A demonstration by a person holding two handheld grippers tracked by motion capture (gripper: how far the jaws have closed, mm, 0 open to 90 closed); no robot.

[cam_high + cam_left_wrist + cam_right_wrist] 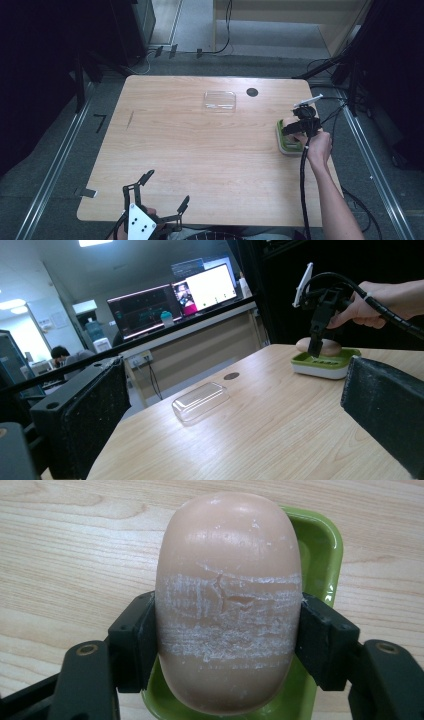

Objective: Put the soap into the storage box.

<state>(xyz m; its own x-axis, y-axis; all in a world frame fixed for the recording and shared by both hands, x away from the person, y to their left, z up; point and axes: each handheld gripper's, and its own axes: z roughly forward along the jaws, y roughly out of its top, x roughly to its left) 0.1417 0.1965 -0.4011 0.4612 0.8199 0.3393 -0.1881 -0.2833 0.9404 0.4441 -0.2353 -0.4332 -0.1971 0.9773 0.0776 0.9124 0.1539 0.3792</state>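
Wood-grain table (200,150), dim lab; right gripper (227,645) jaws clamp soap (227,600) over green dish (325,545); left gripper (160,192) jaws spread, empty.

The right claw (296,131) is held at the far right on an outstretched forearm, pointed downward, its jaws clamped together. The left claw (162,192) is kept at the near edge, jaws spread wide.

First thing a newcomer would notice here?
The right gripper, its fingers clamped on a peach soap bar over a green soap dish at the table's right edge. Next, the clear plastic lid lying alone near the far edge, and the left gripper open at the near edge.
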